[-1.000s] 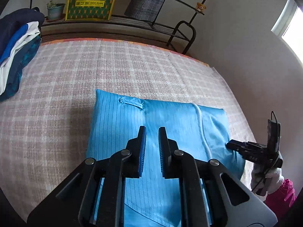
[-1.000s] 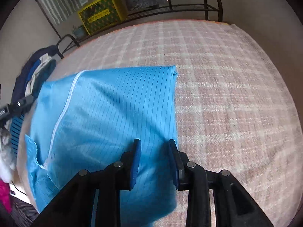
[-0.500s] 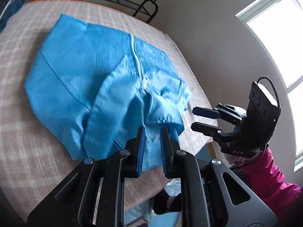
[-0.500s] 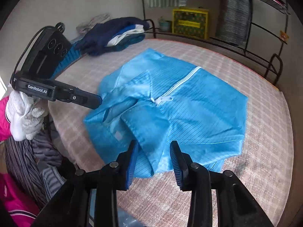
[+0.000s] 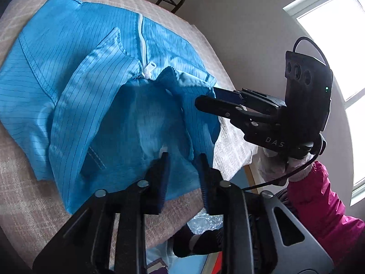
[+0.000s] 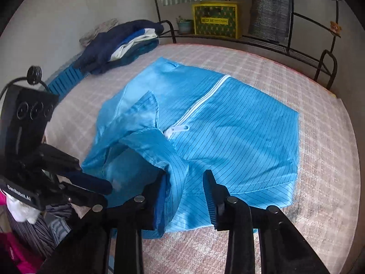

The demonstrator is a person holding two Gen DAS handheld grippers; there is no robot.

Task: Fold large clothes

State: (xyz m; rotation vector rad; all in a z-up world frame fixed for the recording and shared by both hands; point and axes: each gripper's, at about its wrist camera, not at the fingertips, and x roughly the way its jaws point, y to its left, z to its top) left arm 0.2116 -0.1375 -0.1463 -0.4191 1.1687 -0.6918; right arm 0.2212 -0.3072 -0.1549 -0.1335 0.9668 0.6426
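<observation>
A bright blue pinstriped garment (image 5: 91, 68) with a white zipper (image 6: 205, 98) lies partly folded on the plaid bed cover (image 6: 319, 159). Its collar end is rumpled and faces me. My left gripper (image 5: 182, 159) hovers over the near hem; its jaws are opening and the pads press on nothing. My right gripper (image 6: 185, 178) straddles a raised fold of the collar flap, and its jaws are closing with a gap still left beside the cloth. In the left wrist view the right gripper (image 5: 206, 97) reaches in at the flap's edge. The left gripper (image 6: 106, 194) shows at the lower left of the right wrist view.
A pile of dark and white folded clothes (image 6: 123, 43) sits at the bed's far left corner. A black metal rack (image 6: 326, 66) with a yellow-green bag (image 6: 216, 19) runs behind the bed. A pink sleeve (image 5: 319, 201) and a window (image 5: 342, 45) are on the right.
Both grippers left the flat folded middle and came to the rumpled collar end at the near edge. The left jaws widened. The right gripper moved in over the collar flap.
</observation>
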